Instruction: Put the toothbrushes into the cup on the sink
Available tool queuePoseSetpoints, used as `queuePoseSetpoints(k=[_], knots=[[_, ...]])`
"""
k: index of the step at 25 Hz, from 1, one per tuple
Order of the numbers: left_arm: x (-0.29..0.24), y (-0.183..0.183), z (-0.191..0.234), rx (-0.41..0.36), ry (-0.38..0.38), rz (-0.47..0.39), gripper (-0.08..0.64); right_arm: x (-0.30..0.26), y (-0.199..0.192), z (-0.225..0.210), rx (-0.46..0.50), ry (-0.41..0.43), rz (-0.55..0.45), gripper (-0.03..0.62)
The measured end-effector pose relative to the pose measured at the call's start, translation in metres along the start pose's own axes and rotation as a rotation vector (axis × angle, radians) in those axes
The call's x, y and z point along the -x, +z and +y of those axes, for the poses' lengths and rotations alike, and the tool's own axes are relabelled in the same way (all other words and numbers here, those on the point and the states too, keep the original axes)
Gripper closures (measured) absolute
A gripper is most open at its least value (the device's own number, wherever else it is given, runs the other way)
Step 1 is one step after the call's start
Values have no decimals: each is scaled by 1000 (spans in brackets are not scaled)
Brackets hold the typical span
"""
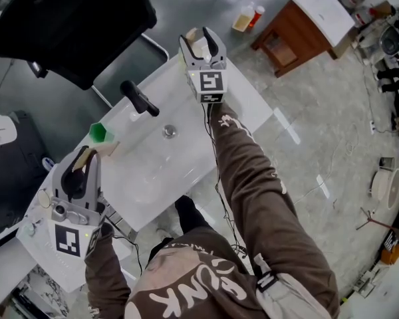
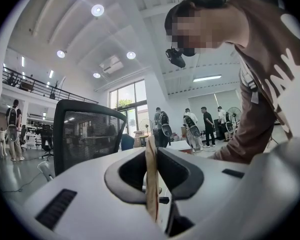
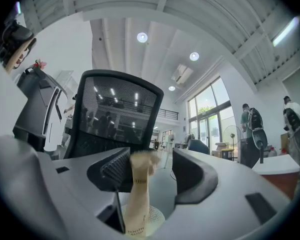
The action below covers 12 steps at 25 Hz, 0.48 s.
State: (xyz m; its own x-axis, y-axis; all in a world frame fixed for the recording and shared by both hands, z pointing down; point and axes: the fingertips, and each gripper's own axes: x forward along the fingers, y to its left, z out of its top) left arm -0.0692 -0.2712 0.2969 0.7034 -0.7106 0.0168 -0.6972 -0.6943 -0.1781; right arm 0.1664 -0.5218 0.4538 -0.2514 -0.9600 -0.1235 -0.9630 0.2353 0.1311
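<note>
My right gripper (image 1: pixel 201 40) hovers over the far corner of the white sink (image 1: pixel 186 151), jaws apart. In the right gripper view a beige toothbrush (image 3: pixel 139 194) stands between them, blurred, near the left pad and clear of the right one. Its lower end is in a white cup (image 3: pixel 154 220) just beneath my right gripper (image 3: pixel 152 166). My left gripper (image 1: pixel 85 158) is at the sink's near left end, shut on a second beige toothbrush (image 1: pixel 82 160). In the left gripper view that toothbrush (image 2: pixel 151 179) shows as a thin upright strip pinched in my left gripper (image 2: pixel 151 156).
A black faucet (image 1: pixel 139 98) and a drain (image 1: pixel 169 131) mark the basin. A green cup (image 1: pixel 98 133) sits on the rim near my left gripper. A black office chair (image 1: pixel 73 18) stands behind the sink, a wooden cabinet (image 1: pixel 299 32) on the floor to the right.
</note>
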Motion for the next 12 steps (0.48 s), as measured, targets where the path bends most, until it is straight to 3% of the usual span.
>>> queuePoseSetpoints(k=[4, 12], knots=[[1, 10, 11, -15, 17, -24, 500, 15, 35, 10, 9, 33, -85, 274], [10, -24, 63, -93, 92, 27, 500, 63, 90, 25, 3, 84, -189, 273]])
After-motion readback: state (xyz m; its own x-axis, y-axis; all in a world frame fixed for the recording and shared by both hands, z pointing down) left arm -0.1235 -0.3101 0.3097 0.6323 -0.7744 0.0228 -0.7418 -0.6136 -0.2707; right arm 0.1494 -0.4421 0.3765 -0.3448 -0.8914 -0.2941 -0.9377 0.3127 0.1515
